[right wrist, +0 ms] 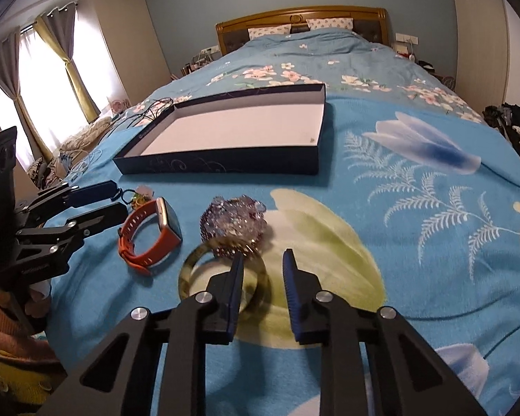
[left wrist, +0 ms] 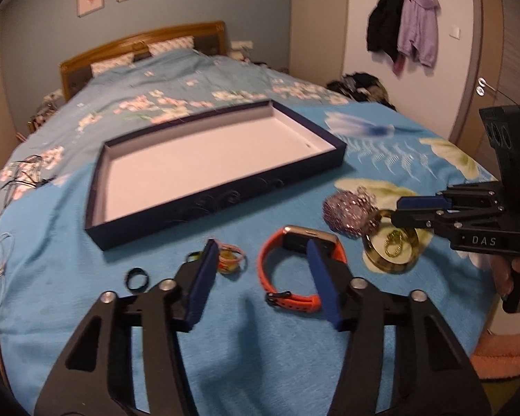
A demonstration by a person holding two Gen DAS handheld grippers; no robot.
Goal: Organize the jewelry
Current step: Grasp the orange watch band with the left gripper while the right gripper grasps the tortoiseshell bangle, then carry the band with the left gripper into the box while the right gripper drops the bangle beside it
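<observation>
On the bed (left wrist: 69,242), just outside the left finger of the left gripper (left wrist: 260,242), a small black ring (left wrist: 137,279) is seen lying flat. A little bundle of coloured bands (left wrist: 230,258) lies just beyond that finger's tip. The left gripper is held spread, with only blue blanket between its pads. An orange watch (left wrist: 265,267) is found at its right finger, whose tip covers part of the watch face. No pad is seen pressing on the watch. Ahead of both grippers and well apart from them, an open dark-blue box (left wrist: 190,208) with a white inside is set on the blanket.

Further right, a sparkling purple ornament (right wrist: 232,222) is placed just ahead of the fingertips of the right gripper (right wrist: 263,253), touching the far rim of a yellow-green bangle (right wrist: 190,270). The bangle lies flat under the right gripper. Its left finger is lowered over the ring's opening, and the bangle's right rim is caught between the two pads. The right gripper is narrowly parted, and a gap is still seen between the rim and the right pad, so the bangle is not pinched. In the left wrist view a small gold piece (left wrist: 395,242) is seen inside the bangle.
</observation>
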